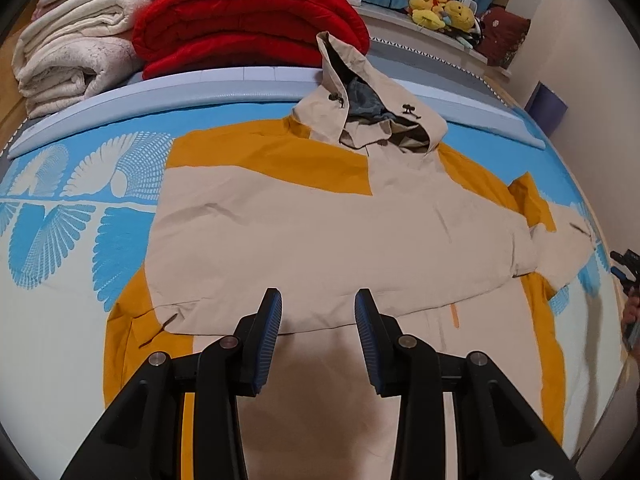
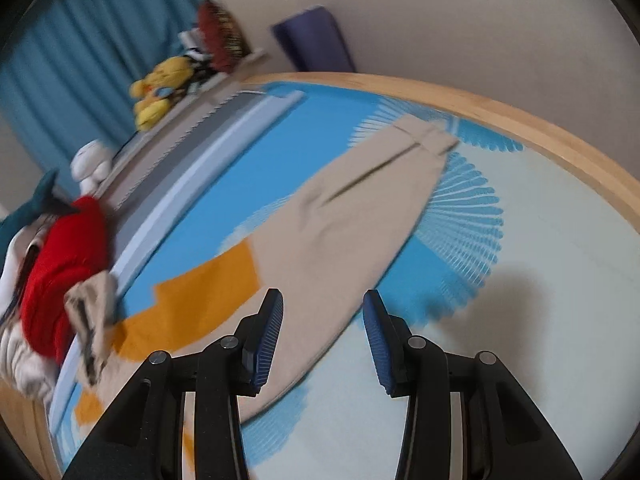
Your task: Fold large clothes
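Note:
A large beige and mustard hooded jacket (image 1: 304,232) lies flat on the blue and white bedsheet (image 1: 56,216), hood toward the folded blankets. One sleeve is folded across its body. My left gripper (image 1: 318,312) hovers over the jacket's lower part, open, nothing between its blue pads. In the right wrist view the other sleeve (image 2: 360,216) stretches out toward the bed's wooden edge, its cuff (image 2: 428,136) far out. My right gripper (image 2: 323,312) hangs open above that sleeve, with no cloth between its pads. The right gripper (image 1: 628,276) shows at the far right edge of the left wrist view.
A folded red blanket (image 1: 248,28) and cream blankets (image 1: 76,52) are stacked behind the jacket's hood. Yellow plush toys (image 1: 444,10) sit on a ledge by blue curtains (image 2: 80,52). The wooden bed frame (image 2: 540,136) rims the mattress. A purple object (image 2: 316,40) leans on the wall.

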### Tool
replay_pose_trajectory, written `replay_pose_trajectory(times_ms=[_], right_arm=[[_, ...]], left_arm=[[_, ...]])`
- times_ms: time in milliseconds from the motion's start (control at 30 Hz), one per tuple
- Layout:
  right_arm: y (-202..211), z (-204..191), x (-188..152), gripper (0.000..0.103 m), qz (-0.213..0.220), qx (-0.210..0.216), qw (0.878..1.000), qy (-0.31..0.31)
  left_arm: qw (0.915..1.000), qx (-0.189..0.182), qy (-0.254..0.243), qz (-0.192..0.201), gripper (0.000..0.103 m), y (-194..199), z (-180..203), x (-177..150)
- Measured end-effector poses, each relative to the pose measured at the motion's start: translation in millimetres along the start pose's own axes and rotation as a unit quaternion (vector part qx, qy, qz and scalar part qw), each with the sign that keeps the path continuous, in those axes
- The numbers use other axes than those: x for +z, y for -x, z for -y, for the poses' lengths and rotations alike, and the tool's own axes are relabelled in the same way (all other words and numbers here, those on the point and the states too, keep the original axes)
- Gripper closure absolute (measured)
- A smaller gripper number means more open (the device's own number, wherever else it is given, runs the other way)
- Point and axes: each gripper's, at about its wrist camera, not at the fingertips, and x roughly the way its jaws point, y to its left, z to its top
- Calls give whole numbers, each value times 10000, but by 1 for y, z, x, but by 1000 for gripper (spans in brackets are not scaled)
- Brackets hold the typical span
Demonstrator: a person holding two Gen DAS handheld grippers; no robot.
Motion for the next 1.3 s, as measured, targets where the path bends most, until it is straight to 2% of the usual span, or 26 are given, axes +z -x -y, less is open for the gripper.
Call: replay_pose_trajectory(times_ms=[133, 300, 367, 467, 633, 667, 733, 767, 867, 967, 1033, 1133, 1167, 1200, 1267, 1300], right_arm=[[-49, 44, 26, 60, -213, -44, 9993, -305], [-91, 84, 42, 60, -309, 96, 9954, -899], [-107, 94, 43, 60, -368, 28, 9934, -1082], [-123, 103, 45, 60, -336, 152, 9909, -1295], [-141, 112, 54, 61, -63, 342, 9865, -1603], [-143, 111, 57, 63, -20, 347, 9861, -1624], [-148, 109, 60, 81, 30, 335, 9850, -1691], [-149, 109, 61, 94, 25, 307, 9839, -1762], [-143, 100, 65, 98, 176, 315, 9815, -1878], [-122, 67, 72, 100, 481, 222, 9876, -1479], [-95, 22, 76, 101, 895, 237, 9920, -861], [-61, -55, 70, 101, 1157, 458, 9922, 41], [-52, -74, 64, 101, 1190, 555, 9910, 257], [-37, -115, 52, 101, 1200, 781, 9872, 705], [-17, -166, 28, 101, 1144, 1124, 9792, 1246], [-3, -206, 3, 101, 1057, 1430, 9704, 1632]], left_arm=[[10000, 72, -34, -46, 68, -9, -1, 0], [9999, 84, 13, -92, 68, -19, -3, -1], [9998, 129, -82, -130, 68, -23, 0, -4], [9996, 173, -173, -173, 68, -26, 3, -7], [9993, 176, -303, -150, 68, -27, 9, -10], [9992, 185, -315, -145, 68, -27, 10, -10], [9993, 183, -303, -142, 68, -27, 10, -9], [9994, 167, -273, -138, 68, -27, 9, -9], [9997, 130, -186, -107, 68, -23, 5, -7], [9999, 39, -89, -75, 68, -17, 1, -4], [10000, 25, -51, -20, 68, -11, -2, -1], [10000, -41, 70, 48, 68, -1, -10, 3], [9999, -55, 114, 64, 68, 2, -13, 4], [9998, -69, 150, 76, 68, 4, -15, 4], [9995, -121, 262, 89, 68, 10, -23, 6], [9994, -137, 315, 93, 68, 12, -26, 7]])
